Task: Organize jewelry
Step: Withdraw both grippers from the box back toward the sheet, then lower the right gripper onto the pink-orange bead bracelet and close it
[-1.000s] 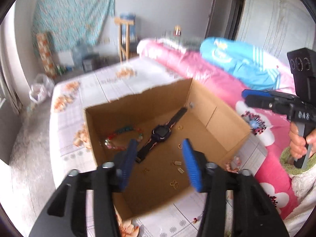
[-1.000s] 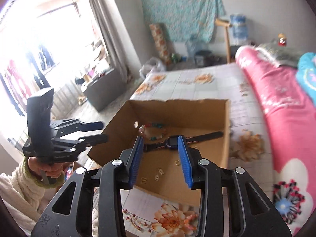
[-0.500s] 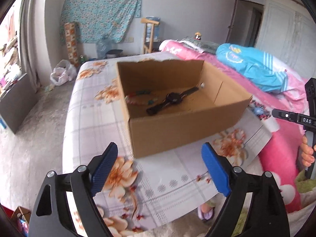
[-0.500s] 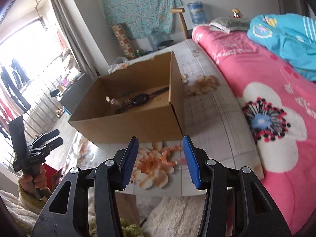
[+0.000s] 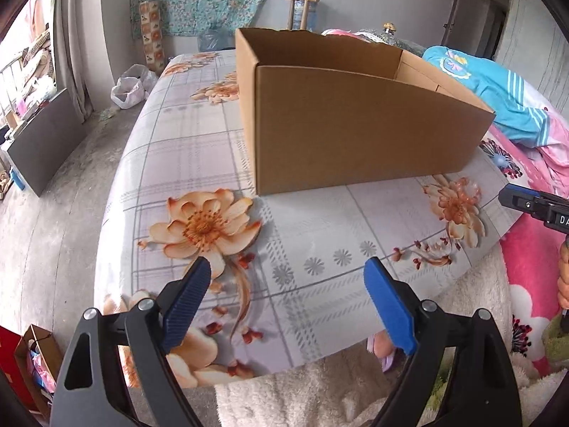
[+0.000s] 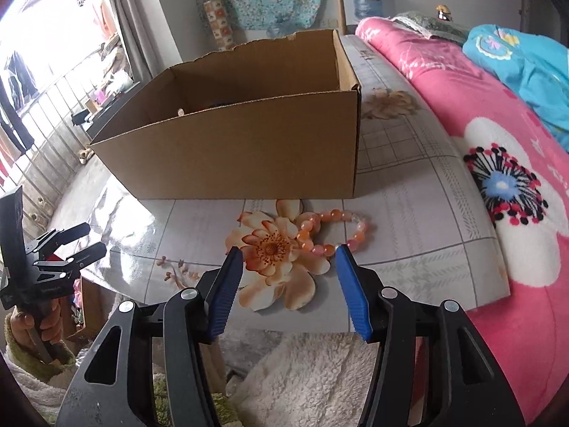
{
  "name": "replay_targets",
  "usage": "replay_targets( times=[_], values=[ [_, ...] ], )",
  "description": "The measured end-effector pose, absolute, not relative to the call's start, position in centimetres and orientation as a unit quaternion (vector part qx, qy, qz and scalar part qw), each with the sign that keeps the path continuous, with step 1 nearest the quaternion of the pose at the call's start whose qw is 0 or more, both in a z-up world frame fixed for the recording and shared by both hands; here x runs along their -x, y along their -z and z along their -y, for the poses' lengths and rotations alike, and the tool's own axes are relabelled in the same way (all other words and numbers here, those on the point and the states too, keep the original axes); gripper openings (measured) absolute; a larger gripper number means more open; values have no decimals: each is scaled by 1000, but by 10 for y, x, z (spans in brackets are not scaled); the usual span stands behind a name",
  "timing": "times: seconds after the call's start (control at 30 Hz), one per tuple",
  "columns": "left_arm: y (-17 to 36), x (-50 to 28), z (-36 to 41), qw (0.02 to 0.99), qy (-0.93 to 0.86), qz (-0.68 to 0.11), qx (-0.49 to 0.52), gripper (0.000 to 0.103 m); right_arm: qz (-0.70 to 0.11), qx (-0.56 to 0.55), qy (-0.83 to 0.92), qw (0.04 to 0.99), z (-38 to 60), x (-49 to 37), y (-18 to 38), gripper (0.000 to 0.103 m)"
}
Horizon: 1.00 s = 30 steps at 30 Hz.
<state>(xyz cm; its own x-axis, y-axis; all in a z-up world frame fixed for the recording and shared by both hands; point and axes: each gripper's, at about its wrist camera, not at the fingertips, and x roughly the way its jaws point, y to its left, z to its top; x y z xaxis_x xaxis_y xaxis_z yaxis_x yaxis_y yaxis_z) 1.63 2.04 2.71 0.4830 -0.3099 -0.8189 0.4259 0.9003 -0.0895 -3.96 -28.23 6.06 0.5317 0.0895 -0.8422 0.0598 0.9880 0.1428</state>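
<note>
Both tools gape, holding nothing; the right tool point(image 6: 288, 251) hovers just short of the bead bracelet point(image 6: 334, 229). The bracelet lies on the bench point(image 6: 419, 220) beside the cardboard box point(image 6: 249, 149); left tool point(image 5: 288, 270).

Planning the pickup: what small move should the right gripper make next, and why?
Probably ease the right gripper forward and down over the bead bracelet. It lies on the tablecloth outside the cardboard box, just beyond the open, empty jaws.
</note>
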Motion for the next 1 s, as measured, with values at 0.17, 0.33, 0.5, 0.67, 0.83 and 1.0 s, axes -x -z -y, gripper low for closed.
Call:
replay_targets(
  times=[0.17,0.33,0.5,0.67,0.83,1.0],
  values=[
    [-22,-22,17,857,232,-453,-77,90,-481,-90,-18,872,284,29,-52,52],
    [-7,-27,48,841,244,-473,-97,90,-489,-108,-12,865,291,20,-39,52],
    [3,-28,57,834,233,-487,-113,90,-504,-121,-17,855,294,13,-26,52],
    [6,-31,55,835,215,-493,-116,93,-503,-118,-32,855,290,6,-24,52],
    [6,-33,52,837,200,-495,-117,97,-505,-123,-50,852,283,0,-24,52],
    [7,-35,51,838,196,-496,-115,97,-509,-138,-68,847,278,-4,-24,52]
  ],
)
